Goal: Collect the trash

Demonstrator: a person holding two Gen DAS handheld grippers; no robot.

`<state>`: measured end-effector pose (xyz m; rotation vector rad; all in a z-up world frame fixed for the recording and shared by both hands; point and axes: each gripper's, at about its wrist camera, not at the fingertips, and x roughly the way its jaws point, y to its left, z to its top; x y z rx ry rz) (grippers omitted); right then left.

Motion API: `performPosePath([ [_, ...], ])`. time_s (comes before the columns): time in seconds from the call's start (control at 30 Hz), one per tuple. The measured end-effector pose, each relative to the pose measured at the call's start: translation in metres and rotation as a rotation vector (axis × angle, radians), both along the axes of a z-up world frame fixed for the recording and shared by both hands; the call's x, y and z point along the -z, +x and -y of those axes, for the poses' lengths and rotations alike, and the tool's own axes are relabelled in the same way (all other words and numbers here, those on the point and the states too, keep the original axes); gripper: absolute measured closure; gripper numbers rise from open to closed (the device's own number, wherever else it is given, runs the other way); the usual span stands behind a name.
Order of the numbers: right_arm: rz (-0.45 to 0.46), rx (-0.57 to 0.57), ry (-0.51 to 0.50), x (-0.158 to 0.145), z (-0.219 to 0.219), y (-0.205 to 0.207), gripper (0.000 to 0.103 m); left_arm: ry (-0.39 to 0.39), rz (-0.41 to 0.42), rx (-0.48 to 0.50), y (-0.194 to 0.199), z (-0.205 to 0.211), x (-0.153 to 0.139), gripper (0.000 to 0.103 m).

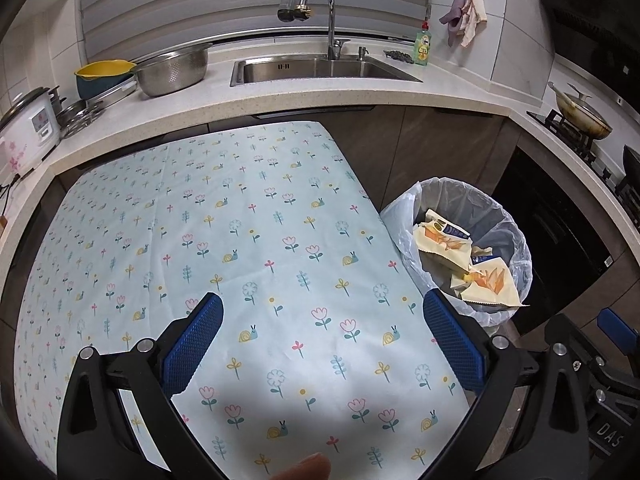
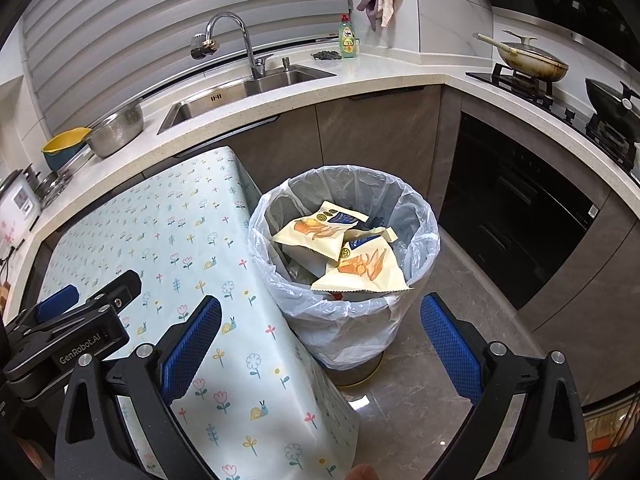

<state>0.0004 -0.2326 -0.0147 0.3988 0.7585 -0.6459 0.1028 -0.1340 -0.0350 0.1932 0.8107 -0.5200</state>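
Note:
A trash bin [image 2: 424, 216] lined with a clear white bag stands on the floor beside the table's right edge; it also shows in the left wrist view [image 1: 516, 240]. Inside lie cream snack wrappers [image 2: 360, 268] with orange and blue print, also seen in the left wrist view [image 1: 488, 284]. My left gripper [image 1: 322, 338] is open and empty above the table with the flowered cloth [image 1: 240, 240]. My right gripper [image 2: 320, 344] is open and empty, held over the table's corner and the near side of the bin. The left gripper's body [image 2: 68, 332] shows at the left of the right wrist view.
A counter [image 1: 280, 100] runs behind with a sink [image 1: 320, 68], faucet, metal colander [image 1: 172, 72], yellow bowl, rice cooker [image 1: 28, 128] and soap bottle [image 1: 422, 46]. A stove with pans [image 2: 532, 64] is at right, with a dark oven front [image 2: 520, 216] below. The floor [image 2: 420, 400] is grey tile.

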Motion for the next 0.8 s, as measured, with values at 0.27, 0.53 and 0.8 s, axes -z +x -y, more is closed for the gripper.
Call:
performPosePath([
  [0.27, 0.001, -0.004, 0.005, 0.0030, -0.0007, -0.0014, 0.007, 0.006, -0.013, -0.004, -0.0021, 0.0014, 0.0033, 0.007],
  [0.53, 0.000, -0.008, 0.005, 0.0039, -0.0010, -0.0007, 0.007, -0.002, -0.030, -0.031, -0.0016, -0.0018, 0.0052, 0.007],
  [0.8, -0.001, -0.011, 0.005, 0.0051, -0.0020, -0.0009, 0.007, 0.008, -0.014, -0.026, -0.0050, 0.0003, 0.0042, 0.007],
])
